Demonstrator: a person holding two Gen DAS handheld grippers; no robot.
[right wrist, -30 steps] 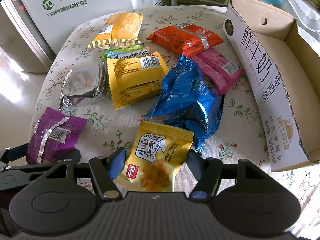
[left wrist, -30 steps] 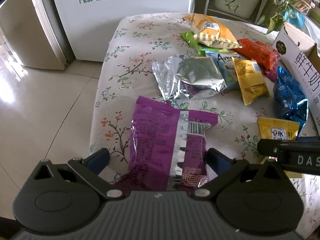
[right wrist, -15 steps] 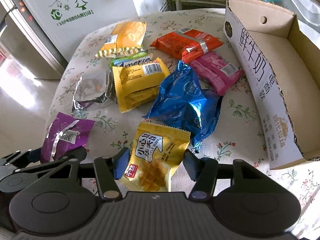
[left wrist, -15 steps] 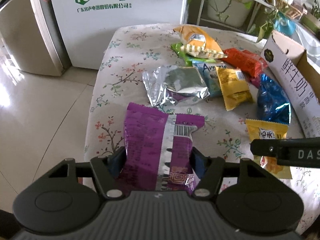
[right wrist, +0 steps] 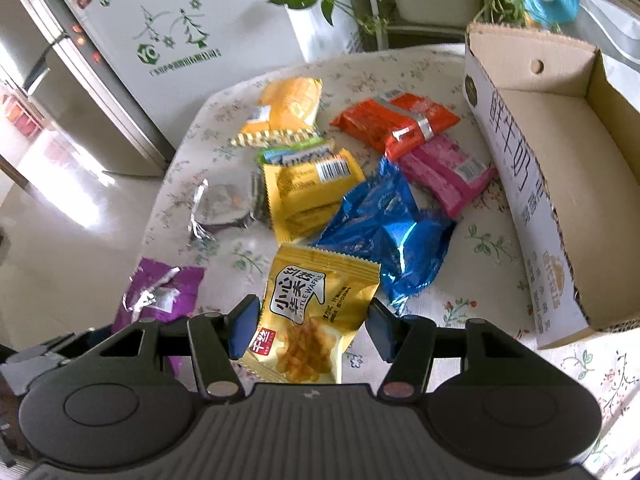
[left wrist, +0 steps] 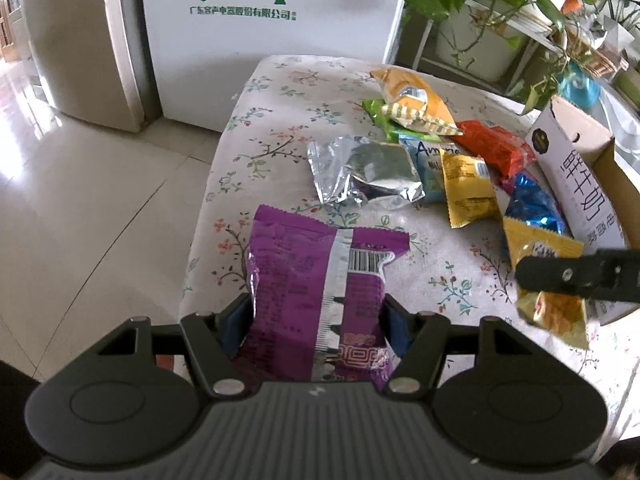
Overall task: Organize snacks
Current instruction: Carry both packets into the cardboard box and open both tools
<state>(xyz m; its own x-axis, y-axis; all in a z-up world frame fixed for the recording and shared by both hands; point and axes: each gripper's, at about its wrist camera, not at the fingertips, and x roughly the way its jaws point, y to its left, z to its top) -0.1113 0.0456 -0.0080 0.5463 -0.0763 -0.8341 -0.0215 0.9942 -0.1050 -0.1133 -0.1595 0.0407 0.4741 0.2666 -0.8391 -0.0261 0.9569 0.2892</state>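
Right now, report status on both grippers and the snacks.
Left gripper shut on purple packet. Right gripper shut on yellow waffle packet. Cardboard box open at right, nothing inside visible. Other snacks loose on the tablecloth.

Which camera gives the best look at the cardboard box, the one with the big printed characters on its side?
The right wrist view: the cardboard box shows nearly whole there, its open top, bare inside and printed side wall all visible. The left wrist view catches only one end and part of that printed wall at the right edge, with the right gripper across its lower part.
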